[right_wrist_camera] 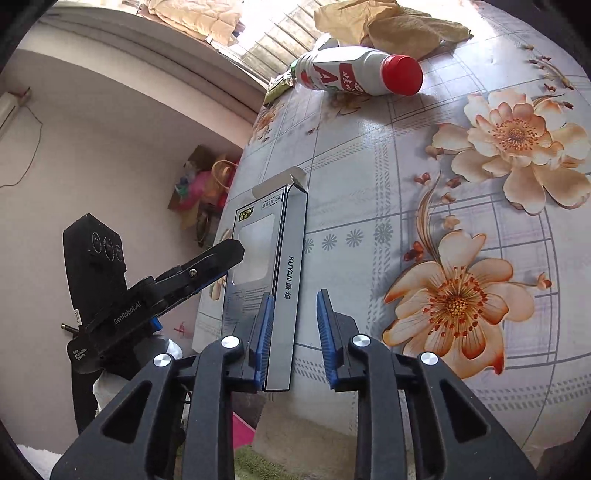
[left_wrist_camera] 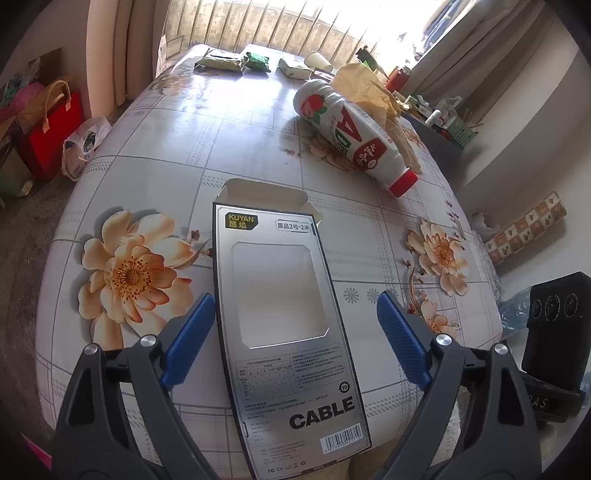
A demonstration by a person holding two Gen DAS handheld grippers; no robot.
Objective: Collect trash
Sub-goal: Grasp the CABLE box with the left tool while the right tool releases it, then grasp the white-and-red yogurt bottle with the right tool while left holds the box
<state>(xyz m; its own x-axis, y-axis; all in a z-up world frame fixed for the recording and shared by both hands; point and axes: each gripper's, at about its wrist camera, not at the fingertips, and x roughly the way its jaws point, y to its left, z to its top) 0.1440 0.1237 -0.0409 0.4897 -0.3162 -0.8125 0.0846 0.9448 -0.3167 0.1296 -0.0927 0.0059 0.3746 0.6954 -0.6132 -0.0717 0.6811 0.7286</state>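
A silver cable box (left_wrist_camera: 280, 295) with an open top flap lies flat on the flowered table (left_wrist_camera: 177, 147), its near end past the table edge. My left gripper (left_wrist_camera: 295, 332) is open and straddles the box; the left pad is close to its edge, the right pad well apart. In the right wrist view the same box (right_wrist_camera: 291, 258) has its near end between the fingers of my right gripper (right_wrist_camera: 295, 332). The left pad overlaps its face, and cloth shows between its side and the right pad. A white red-capped bottle (left_wrist_camera: 351, 129) (right_wrist_camera: 351, 72) lies on its side farther back.
Crumpled brown paper (left_wrist_camera: 365, 85) (right_wrist_camera: 391, 22) lies behind the bottle. A paper cup (left_wrist_camera: 319, 61) and several snack packets (left_wrist_camera: 221, 61) sit at the far edge. A red bag (left_wrist_camera: 55, 125) and a plastic bag (left_wrist_camera: 85, 144) stand on the floor at left.
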